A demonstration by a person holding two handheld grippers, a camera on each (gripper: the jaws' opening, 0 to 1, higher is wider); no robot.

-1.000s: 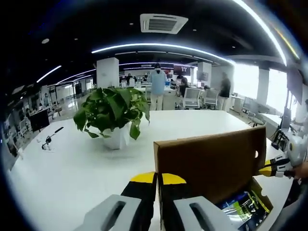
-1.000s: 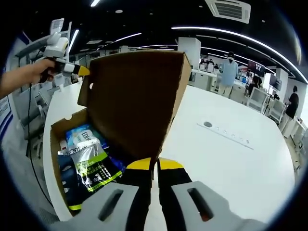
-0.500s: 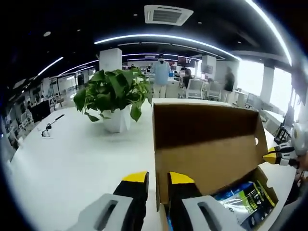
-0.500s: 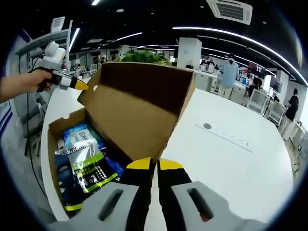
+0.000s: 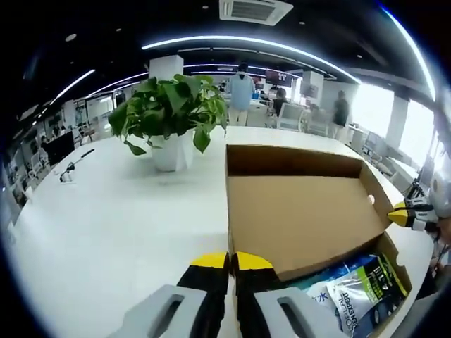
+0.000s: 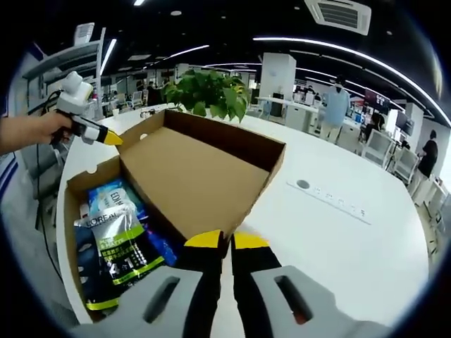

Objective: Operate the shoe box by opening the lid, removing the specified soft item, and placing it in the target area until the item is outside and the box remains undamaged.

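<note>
shoe box [image 6: 91, 190]: on the white table [image 6: 338, 232], lid [image 6: 190, 169] swung back nearly flat
soft item: packets [image 6: 116, 243] lying inside the box
left gripper [image 5: 231, 264]: jaws pressed together by the lid's near corner
right gripper [image 6: 226, 243]: jaws pressed together at the lid's edge
beyond: potted plant [image 5: 169, 123] past the lid
</note>
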